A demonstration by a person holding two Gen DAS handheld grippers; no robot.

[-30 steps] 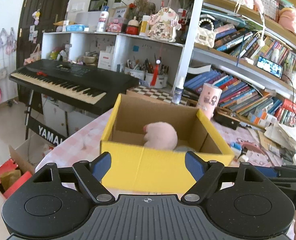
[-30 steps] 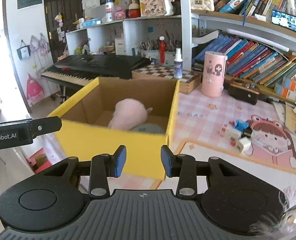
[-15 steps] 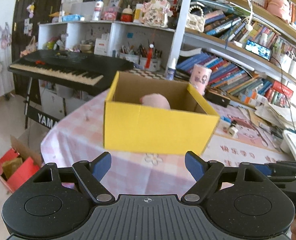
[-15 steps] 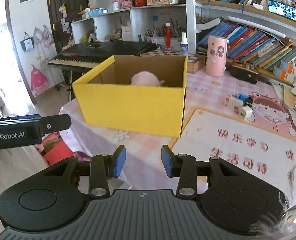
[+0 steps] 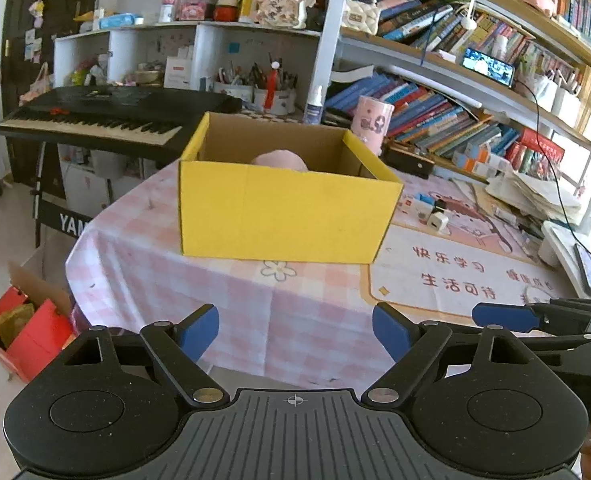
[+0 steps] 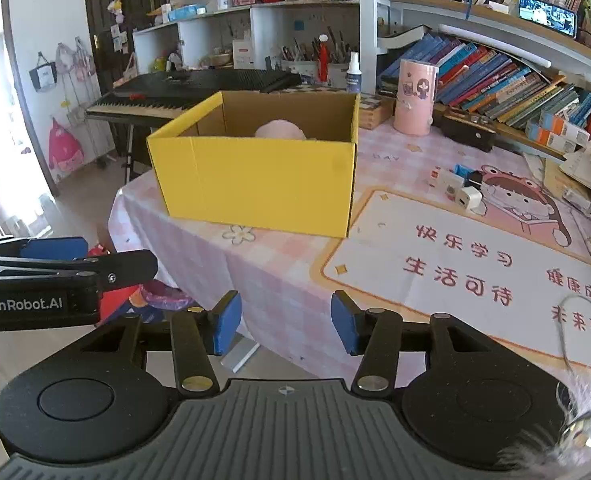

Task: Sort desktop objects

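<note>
A yellow cardboard box (image 5: 287, 216) (image 6: 255, 188) stands open on the pink checked tablecloth (image 5: 223, 292), and the top of a pink plush toy (image 5: 281, 159) (image 6: 281, 130) shows inside it. Small white and blue plugs (image 5: 431, 212) (image 6: 461, 190) lie on the printed mat to the box's right. My left gripper (image 5: 295, 332) hangs near the table's front edge, well short of the box; its jaws are opening and empty. My right gripper (image 6: 285, 326) is also back from the box, jaws opening, nothing between them. Each gripper shows at the other view's edge.
A pink cylinder (image 6: 415, 98) and a dark case (image 6: 469, 130) stand behind the box before slanting books. A black keyboard (image 5: 107, 116) stands left of the table. A red box (image 5: 27, 332) sits on the floor. Papers (image 5: 535, 196) pile at the right.
Both grippers have drawn back from the box toward the table's front edge, so the box looks farther and its yellow front is in full view. The right jaws have widened.
</note>
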